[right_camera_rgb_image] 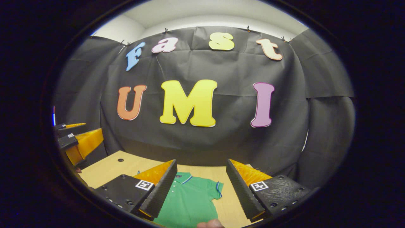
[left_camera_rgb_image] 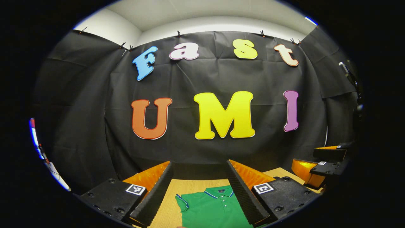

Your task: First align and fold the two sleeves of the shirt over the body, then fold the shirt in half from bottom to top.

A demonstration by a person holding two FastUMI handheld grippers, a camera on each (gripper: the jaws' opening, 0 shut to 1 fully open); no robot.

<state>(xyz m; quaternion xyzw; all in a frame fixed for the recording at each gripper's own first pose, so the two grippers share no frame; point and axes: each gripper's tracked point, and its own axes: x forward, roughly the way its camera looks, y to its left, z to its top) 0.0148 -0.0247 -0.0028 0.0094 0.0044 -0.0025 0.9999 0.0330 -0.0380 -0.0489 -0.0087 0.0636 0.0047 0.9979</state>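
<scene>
1. Both tools are up in the air, nothing in them. The left gripper point(left_camera_rgb_image: 200, 190) has its jaws spread wide, with bare space between the two fingers.
2. Same story for the right gripper point(right_camera_rgb_image: 200, 186): jaws parted wide, gripping nothing, hovering above the work.
3. In the left gripper view the right one shows off at the far right edge; in the right gripper view the left one shows at the far left edge. They are held well apart, one to each side.
4. Below and ahead of them lies the green polo shirt point(left_camera_rgb_image: 215, 207), spread flat on the wooden table point(left_camera_rgb_image: 164, 209), collar towards the black cloth wall.
5. Seen between the left gripper's fingers: collar, button placket and one short sleeve point(left_camera_rgb_image: 182, 201) sticking out sideways. Between the right gripper's fingers: the other sleeve point(right_camera_rgb_image: 216, 189), also out to the side.
6. My read: nothing is folded yet. Both sleeves lie open, the body looks full length as far as I can see; the hem is out of sight.
7. Everything is left to do: both sleeves over the body, then bottom up to top.
8. A fingertip point(right_camera_rgb_image: 210, 224) peeks in at the bottom edge of the right gripper view, near the shirt.
</scene>
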